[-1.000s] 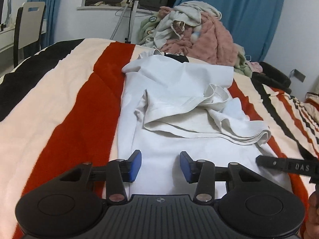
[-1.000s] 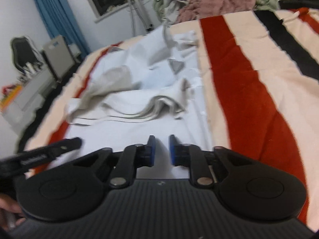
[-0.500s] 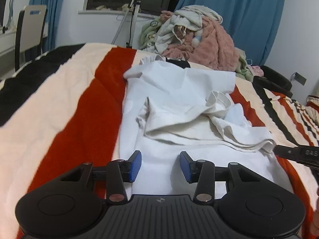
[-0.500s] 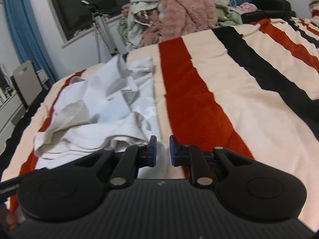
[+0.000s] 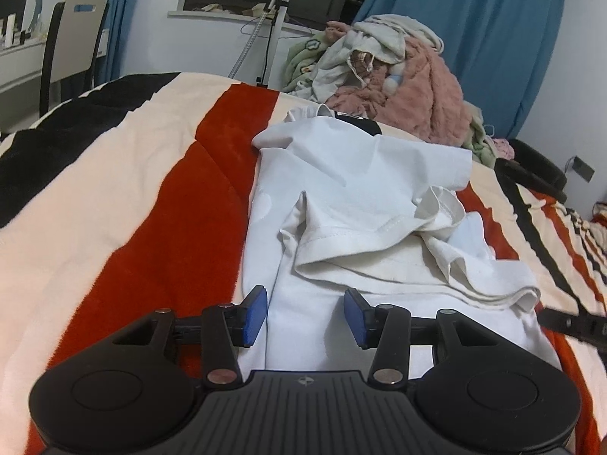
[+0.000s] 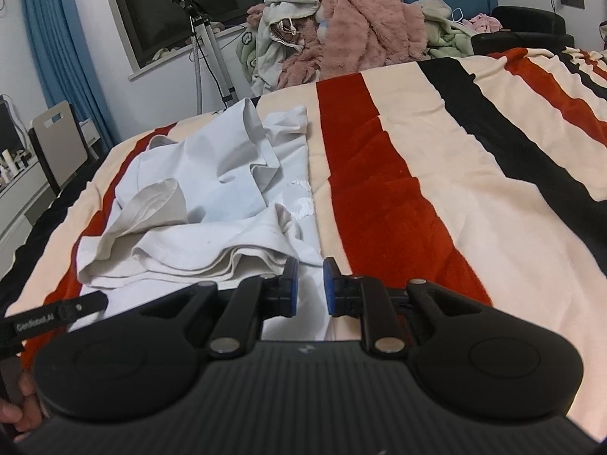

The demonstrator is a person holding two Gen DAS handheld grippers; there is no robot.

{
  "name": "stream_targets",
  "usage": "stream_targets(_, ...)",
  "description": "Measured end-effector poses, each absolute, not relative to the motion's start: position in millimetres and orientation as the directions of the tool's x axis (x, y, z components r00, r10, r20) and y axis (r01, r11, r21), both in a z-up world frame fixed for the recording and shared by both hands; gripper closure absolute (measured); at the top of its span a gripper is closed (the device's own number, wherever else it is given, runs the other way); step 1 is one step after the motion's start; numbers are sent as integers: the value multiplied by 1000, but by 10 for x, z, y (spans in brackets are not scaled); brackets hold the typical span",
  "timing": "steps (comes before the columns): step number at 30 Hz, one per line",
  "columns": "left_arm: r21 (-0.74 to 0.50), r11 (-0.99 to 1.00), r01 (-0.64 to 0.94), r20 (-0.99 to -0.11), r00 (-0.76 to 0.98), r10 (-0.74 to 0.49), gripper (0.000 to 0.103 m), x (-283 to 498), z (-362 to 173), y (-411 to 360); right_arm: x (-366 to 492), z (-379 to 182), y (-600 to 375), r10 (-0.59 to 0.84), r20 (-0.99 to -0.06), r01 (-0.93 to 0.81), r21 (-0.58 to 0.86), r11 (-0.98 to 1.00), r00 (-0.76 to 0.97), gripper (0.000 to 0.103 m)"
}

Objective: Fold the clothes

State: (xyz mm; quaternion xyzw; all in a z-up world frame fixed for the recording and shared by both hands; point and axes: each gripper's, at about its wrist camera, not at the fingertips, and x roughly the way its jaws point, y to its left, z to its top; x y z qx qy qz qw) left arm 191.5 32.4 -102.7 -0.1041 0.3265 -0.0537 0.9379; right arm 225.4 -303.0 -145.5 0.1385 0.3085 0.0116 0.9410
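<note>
Shirt [image 5: 364, 197], white, lies rumpled on striped blanket [image 5: 144, 197] covering bed. Left hand-held gripper [image 5: 305, 314] spread wide, empty; right hand-held gripper [image 6: 308, 286] narrowly parted, empty. Clothes pile [image 6: 341, 22] and blue curtains [image 5: 493, 45] behind.

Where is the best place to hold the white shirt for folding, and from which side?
Probably the white shirt is best taken at its bunched hem edge, coming from the near side with the right gripper: there the layers lift off the striped blanket into a ridge.
</note>
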Motion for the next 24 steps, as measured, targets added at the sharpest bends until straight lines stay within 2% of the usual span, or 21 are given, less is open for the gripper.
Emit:
stream_targets(1,-235,971,32,-600,781,-171,56,1928,-1031,328,2233,-1451,-3025,111,-579,61,268,961,807,85)
stream_targets(3,-231,973,30,-601,782,-167,73,1951,-1043,334,2184,-1440,-3012,118,-583,53,268,962,804,85)
stream_targets(4,-229,973,29,-601,782,-165,88,1961,-1049,337,2151,-1428,-3003,121,-584,49,266,963,803,85)
stream_targets(6,-227,974,25,-598,785,-160,99,1960,-1040,360,2079,-1398,-2984,126,-586,39,260,965,800,85)
stream_targets(13,-278,960,-13,-529,837,-142,100,1848,-758,488,1909,-1290,-3024,134,-572,29,267,963,809,85)
stream_targets(16,-267,964,-6,-577,802,-154,98,1899,-843,474,1838,-1244,-3043,138,-566,25,270,963,813,85)
stream_targets(18,-306,952,-15,-598,781,-180,89,1862,-860,535,1790,-1213,-3056,140,-561,22,272,962,816,85)
stream_targets(19,-325,945,-22,-606,773,-190,79,1828,-853,568,1775,-1209,-3067,154,-568,18,285,958,809,84)
stream_targets(20,-344,939,-29,-612,765,-201,65,1793,-844,601,1761,-1207,-3077,173,-575,13,305,952,800,75)
stream_targets(21,-355,934,-32,-612,764,-206,59,1720,-818,626,1737,-1203,-3091,191,-576,10,327,945,794,58)
stream_targets(22,-370,928,-39,-612,762,-212,51,1624,-786,655,1701,-1197,-3103,202,-573,12,348,938,794,48)
stream_targets(23,-387,921,-45,-611,761,-220,46,1528,-755,684,1647,-1186,-3118,207,-565,20,369,929,799,34)
stream_targets(24,-420,906,-50,-607,758,-239,46,1416,-738,713,1588,-1174,-3135,209,-555,31,391,920,805,31)
